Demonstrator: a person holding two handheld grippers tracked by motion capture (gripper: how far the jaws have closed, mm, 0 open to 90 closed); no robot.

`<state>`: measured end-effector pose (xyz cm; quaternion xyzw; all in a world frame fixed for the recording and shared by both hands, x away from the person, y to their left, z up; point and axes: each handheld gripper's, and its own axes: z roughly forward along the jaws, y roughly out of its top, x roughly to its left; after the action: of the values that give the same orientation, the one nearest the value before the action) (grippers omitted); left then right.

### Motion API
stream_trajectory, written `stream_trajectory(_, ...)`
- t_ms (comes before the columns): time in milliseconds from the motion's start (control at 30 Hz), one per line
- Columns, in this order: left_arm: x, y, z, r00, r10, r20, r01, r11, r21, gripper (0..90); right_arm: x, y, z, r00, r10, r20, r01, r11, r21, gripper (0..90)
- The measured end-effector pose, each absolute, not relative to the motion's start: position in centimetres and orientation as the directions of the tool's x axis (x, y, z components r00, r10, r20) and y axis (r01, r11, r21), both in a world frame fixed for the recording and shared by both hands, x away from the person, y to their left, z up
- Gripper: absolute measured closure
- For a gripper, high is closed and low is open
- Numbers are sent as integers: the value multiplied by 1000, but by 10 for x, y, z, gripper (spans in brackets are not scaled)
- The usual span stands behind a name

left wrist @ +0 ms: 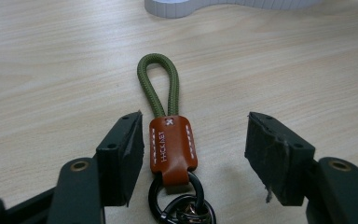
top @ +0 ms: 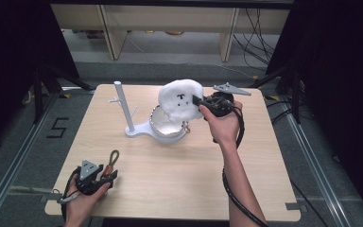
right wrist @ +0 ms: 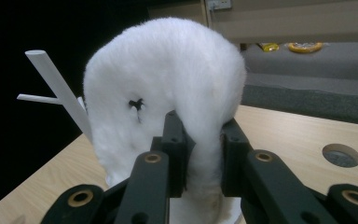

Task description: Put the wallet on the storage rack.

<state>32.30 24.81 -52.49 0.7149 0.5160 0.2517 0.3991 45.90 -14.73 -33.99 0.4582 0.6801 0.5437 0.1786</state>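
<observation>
A fluffy white plush (top: 179, 97) with small black marks hangs over the bowl-shaped dish (top: 157, 124) of a white stand. My right gripper (top: 199, 100) is shut on the plush's right side. In the right gripper view the jaws (right wrist: 203, 140) pinch a fold of the plush (right wrist: 168, 70). The stand's thin post (top: 123, 109) with short side pegs rises left of the dish. At the table's near left corner my left gripper (top: 108, 175) stands open. A keychain (left wrist: 170, 144) with a green cord loop, brown leather tab and dark ring lies flat between its jaws, untouched by the pads.
The wooden table (top: 179, 189) has a round hole (right wrist: 341, 155) near its right side. The stand's base edge (left wrist: 191, 7) lies just beyond the keychain. Behind the table are pale cabinets (top: 170, 23), black tripod legs (top: 47, 80) and floor cables.
</observation>
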Motion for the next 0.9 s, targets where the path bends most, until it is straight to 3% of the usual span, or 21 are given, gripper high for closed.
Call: stream_trajectory(900,323,248,-525,345,937,-53,537,-151,830,364,483,-119,-361,-543,798,262,421,-11,907,767)
